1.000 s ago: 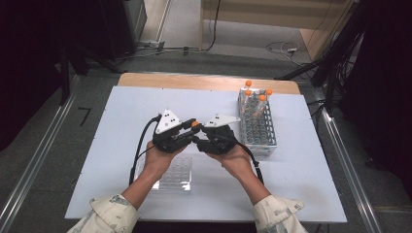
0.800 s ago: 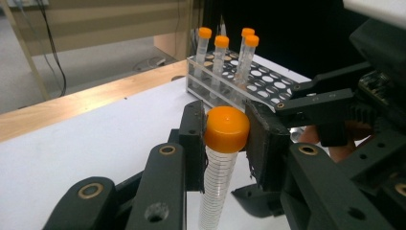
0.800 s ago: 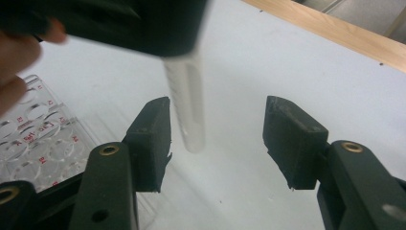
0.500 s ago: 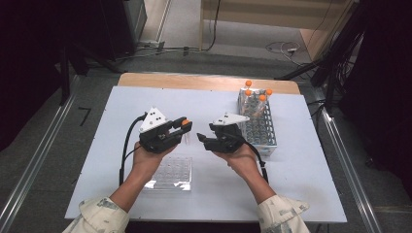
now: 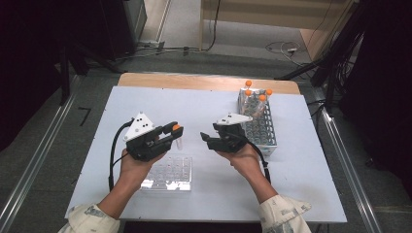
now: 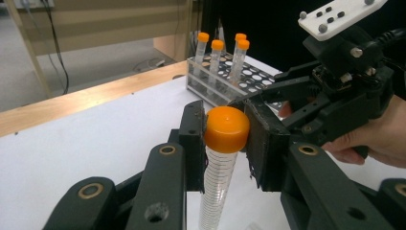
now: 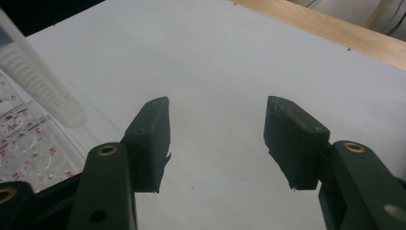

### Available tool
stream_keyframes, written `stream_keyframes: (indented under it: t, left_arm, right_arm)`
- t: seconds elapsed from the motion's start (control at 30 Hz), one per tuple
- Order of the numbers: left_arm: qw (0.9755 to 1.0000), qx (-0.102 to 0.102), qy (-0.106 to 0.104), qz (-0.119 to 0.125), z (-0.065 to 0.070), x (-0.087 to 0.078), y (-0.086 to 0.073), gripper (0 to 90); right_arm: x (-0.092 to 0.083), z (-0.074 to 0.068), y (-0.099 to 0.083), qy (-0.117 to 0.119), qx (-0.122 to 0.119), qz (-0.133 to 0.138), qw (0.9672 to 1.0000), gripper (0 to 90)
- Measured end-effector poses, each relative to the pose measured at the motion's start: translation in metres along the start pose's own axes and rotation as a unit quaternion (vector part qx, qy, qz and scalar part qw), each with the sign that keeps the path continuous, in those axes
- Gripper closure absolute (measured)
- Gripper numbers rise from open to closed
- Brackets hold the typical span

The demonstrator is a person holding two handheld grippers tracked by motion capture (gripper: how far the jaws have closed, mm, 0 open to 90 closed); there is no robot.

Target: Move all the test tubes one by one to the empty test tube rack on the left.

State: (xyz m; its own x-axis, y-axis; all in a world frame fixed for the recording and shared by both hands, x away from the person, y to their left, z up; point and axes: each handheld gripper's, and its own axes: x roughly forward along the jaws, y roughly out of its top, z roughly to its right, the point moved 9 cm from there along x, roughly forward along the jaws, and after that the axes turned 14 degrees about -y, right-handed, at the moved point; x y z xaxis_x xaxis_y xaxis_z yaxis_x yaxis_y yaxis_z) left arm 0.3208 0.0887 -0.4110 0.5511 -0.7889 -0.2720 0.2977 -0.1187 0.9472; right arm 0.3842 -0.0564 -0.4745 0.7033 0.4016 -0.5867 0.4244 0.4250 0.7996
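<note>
My left gripper point(image 5: 174, 131) is shut on a clear tube with an orange cap point(image 5: 178, 138), gripped just under the cap and hanging upright above the table. In the left gripper view the cap point(image 6: 226, 128) sits between both pads. My right gripper point(image 5: 205, 139) faces it from the right with a gap between the two. Its jaws have just been opening, and in the right gripper view it point(image 7: 218, 129) stands open with nothing between the pads. The tube's rounded end point(image 7: 40, 84) shows at that view's left.
A metal rack point(image 5: 266, 136) with several orange-capped tubes point(image 5: 256, 94) stands at the right rear of the white table point(image 5: 204, 102). A clear plastic rack point(image 5: 167, 174) lies below my left hand. A wooden strip runs along the far edge.
The two grippers were close together at the table's middle. The left one has pulled away to the left and slightly up with the tube, and the right one's jaws have spread.
</note>
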Motion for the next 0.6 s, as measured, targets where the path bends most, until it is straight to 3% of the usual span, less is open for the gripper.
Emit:
stream_keyframes:
  t: [0.6]
  left_arm:
    - [0.9989, -0.015, 0.042, 0.014, -0.011, -0.056, -0.014, 70.1]
  right_arm:
    - [0.0, 0.004, -0.001, -0.007, 0.003, 0.0, 1.0, 39.9]
